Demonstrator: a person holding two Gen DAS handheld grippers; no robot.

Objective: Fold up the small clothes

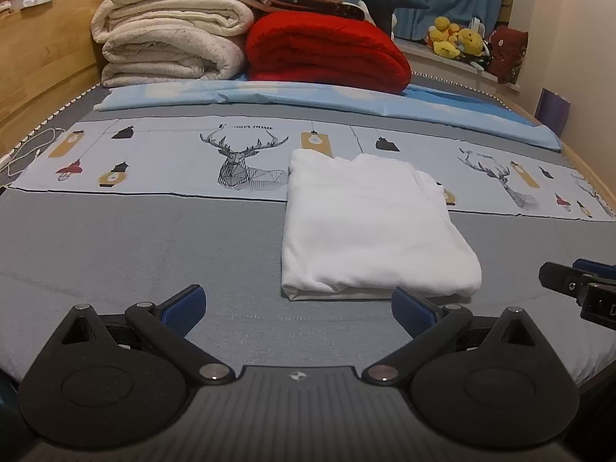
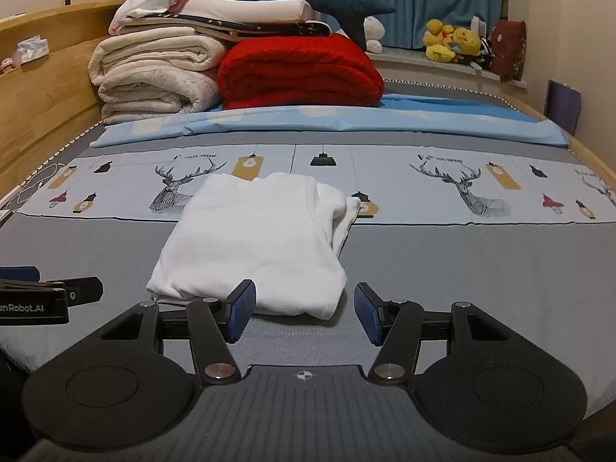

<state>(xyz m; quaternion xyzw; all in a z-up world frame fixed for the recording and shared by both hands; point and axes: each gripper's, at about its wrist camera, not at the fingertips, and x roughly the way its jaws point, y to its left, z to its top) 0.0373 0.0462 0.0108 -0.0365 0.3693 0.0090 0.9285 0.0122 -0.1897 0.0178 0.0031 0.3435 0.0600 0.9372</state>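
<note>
A white garment (image 1: 369, 227) lies folded into a neat rectangle on the grey bed cover (image 1: 154, 238); it also shows in the right wrist view (image 2: 254, 242). My left gripper (image 1: 298, 308) is open and empty, just in front of the garment's near edge, offset to its left. My right gripper (image 2: 304, 310) is open and empty, just in front of the garment's near right corner. The right gripper shows at the right edge of the left wrist view (image 1: 577, 285), and the left gripper shows at the left edge of the right wrist view (image 2: 46, 292).
Folded cream blankets (image 1: 169, 38) and a red blanket (image 1: 327, 54) are stacked at the bed's far end. A light blue sheet (image 1: 308, 96) lies before them. A wooden bed frame (image 1: 42, 61) runs along the left. Plush toys (image 1: 458, 38) sit on the windowsill.
</note>
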